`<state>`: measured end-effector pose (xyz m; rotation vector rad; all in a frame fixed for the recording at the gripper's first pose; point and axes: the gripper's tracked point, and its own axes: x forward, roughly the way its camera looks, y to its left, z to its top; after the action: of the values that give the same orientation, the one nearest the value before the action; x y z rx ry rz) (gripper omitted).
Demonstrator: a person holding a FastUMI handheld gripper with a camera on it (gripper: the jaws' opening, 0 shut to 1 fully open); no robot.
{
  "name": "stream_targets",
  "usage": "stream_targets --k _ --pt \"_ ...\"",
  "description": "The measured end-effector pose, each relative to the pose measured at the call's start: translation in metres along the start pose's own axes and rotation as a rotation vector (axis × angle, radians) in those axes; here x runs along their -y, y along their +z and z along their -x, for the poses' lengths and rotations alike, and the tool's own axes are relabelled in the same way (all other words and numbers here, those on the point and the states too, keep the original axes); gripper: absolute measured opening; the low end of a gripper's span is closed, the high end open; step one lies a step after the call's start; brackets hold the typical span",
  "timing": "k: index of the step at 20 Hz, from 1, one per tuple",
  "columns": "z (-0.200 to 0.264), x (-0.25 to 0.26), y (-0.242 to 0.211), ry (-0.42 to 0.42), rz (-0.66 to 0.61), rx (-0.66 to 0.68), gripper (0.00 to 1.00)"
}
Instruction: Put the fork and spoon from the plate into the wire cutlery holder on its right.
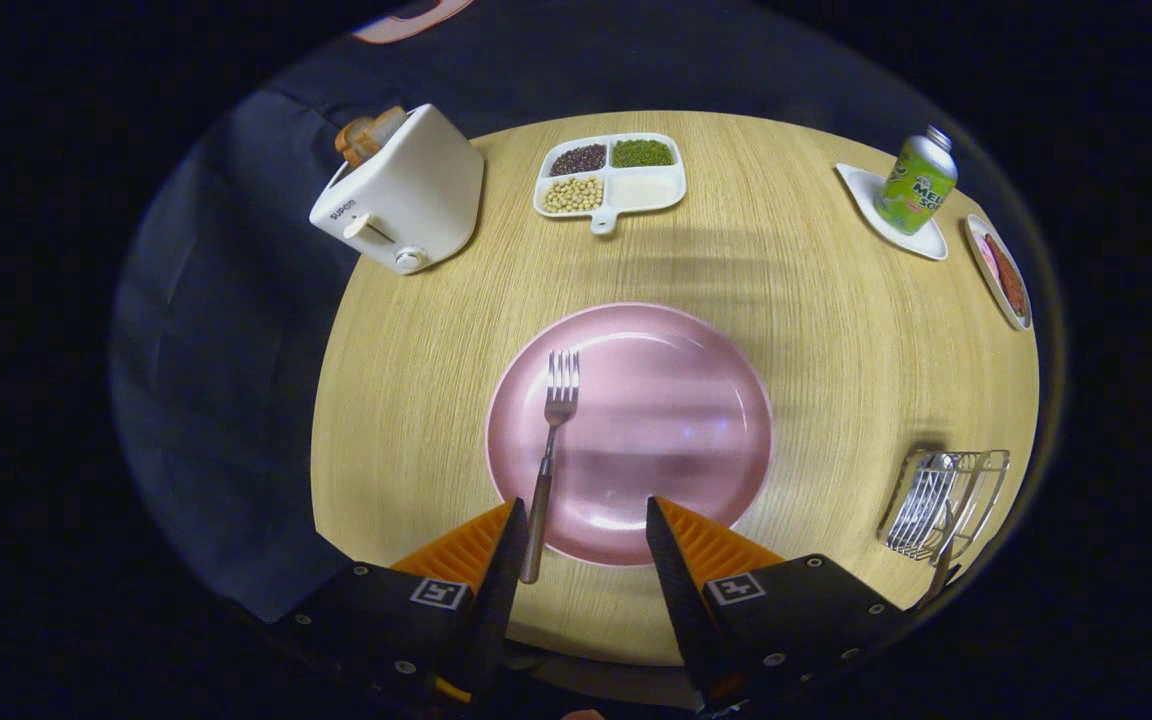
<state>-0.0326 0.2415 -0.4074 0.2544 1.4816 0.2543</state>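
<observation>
My tool is open wide, holding nothing. The fork lies on the plate, its handle by one finger. Next I grab it for the holder, right of the plate.

Fisheye camera riding on the tool, looking forward and steeply down along its two fingers.

The lens sits above the near edge of the round counter and takes in almost its whole top. The tool, fingers spread apart with nothing between them, fills the bottom foreground. Just beyond the tips lies the pink plate, close to the lens. The toaster, divided dish and green can stand far off at the opposite rim, and the wire cutlery holder bends toward the right.
</observation>
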Motion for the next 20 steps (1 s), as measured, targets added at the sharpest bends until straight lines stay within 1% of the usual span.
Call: stream_targets --k 9,13,14,15,17,18,20 --pt "-0.049 -0.025 0.000 -0.027 0.039 -0.076 0.72" --pt "-0.061 -0.023 -0.006 -0.073 0.059 -0.104 0.59" --pt "-0.062 -0.020 -0.008 -0.079 0.056 -0.108 0.52" --pt "-0.065 -0.019 -0.008 -0.083 0.050 -0.108 0.47" --pt "-0.067 -0.019 -0.010 -0.093 0.033 -0.111 0.35" --pt "-0.071 -0.017 -0.013 -0.100 0.024 -0.115 0.27" --pt "-0.076 -0.016 -0.016 -0.099 0.014 -0.111 0.18"
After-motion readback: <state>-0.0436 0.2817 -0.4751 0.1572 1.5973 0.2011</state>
